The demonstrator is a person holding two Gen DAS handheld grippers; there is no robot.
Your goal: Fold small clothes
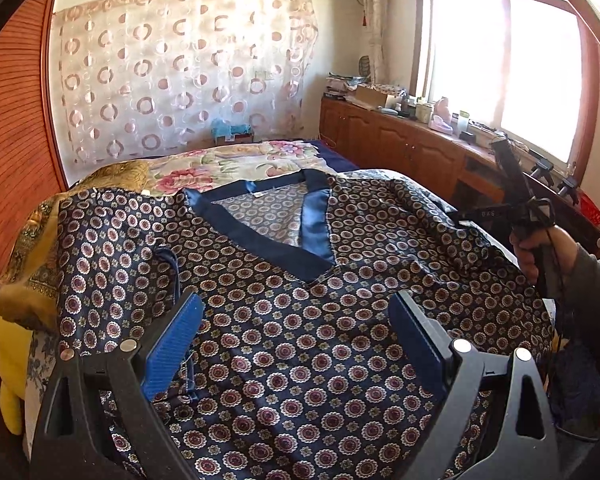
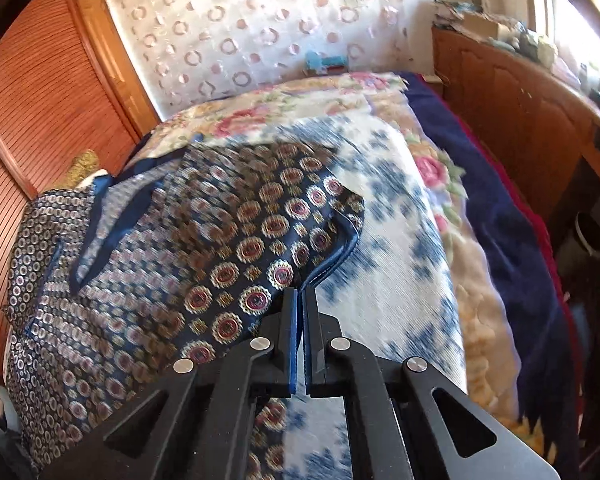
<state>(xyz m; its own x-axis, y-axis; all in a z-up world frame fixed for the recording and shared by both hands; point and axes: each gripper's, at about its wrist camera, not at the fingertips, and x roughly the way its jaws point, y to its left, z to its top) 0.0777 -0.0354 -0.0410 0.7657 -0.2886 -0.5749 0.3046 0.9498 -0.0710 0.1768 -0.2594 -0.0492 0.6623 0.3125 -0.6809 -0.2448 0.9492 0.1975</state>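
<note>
Satin top (image 1: 300,312): right gripper (image 2: 301,300) clamped on its piped sleeve hem, apparently thin bite; slick fabric could slip mid-fold. Left gripper (image 1: 296,332) jaws apart, hovering lower centre.

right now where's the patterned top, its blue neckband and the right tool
patterned top (image 1: 300,340), left wrist view, on the chest panel
blue neckband (image 1: 276,246), left wrist view, on the near arm of the V
right tool (image 2: 301,300), right wrist view, between its closed tips

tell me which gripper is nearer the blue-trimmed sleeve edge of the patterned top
Right. The right gripper is shut on the sleeve edge itself, pinching its blue trim. The left gripper hangs open over the middle of the patterned top, below the V-neck, away from that sleeve.
</note>
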